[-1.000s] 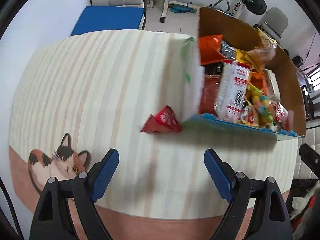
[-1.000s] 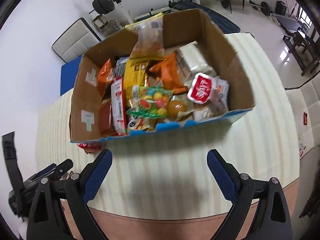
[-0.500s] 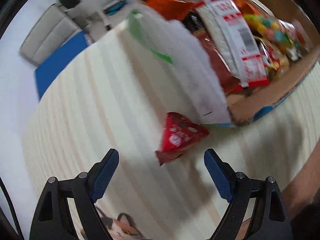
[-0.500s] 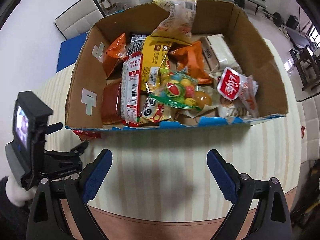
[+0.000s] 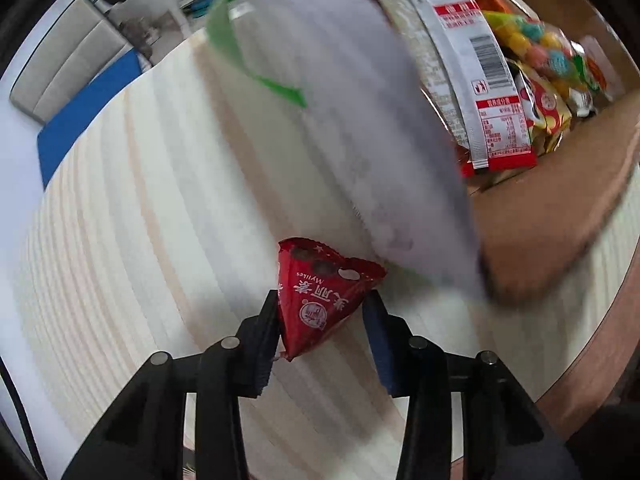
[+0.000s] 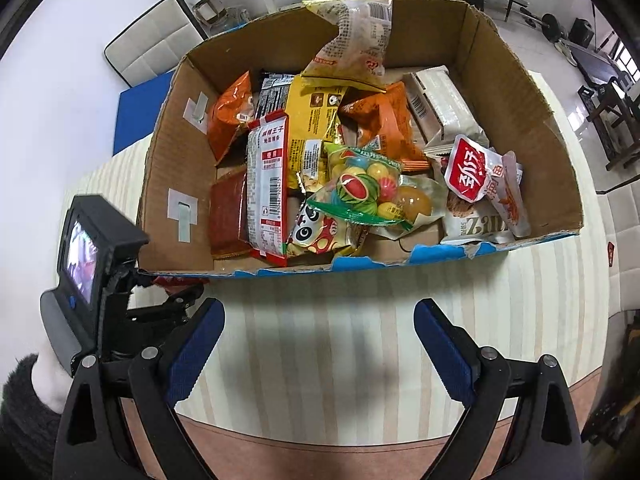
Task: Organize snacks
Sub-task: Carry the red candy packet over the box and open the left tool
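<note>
A small red triangular snack packet (image 5: 320,300) lies on the striped table by the outer left wall of the cardboard box (image 5: 536,232). My left gripper (image 5: 322,326) has closed around the packet, its pads touching both sides. In the right wrist view the box (image 6: 516,88) is full of snack bags, and a sliver of the red packet (image 6: 176,280) shows by the box's lower left corner, at the left gripper (image 6: 172,304). My right gripper (image 6: 316,344) is open and empty over the table in front of the box.
The box's white outer wall (image 5: 360,120) rises right behind the packet. The table's front edge (image 6: 320,444) runs just under my right gripper. A blue mat (image 5: 84,116) and a white chair (image 6: 156,40) stand beyond the table.
My left gripper moved forward to the red packet and its jaws closed from wide open onto it. The right gripper drew slightly closer to the box and stayed open.
</note>
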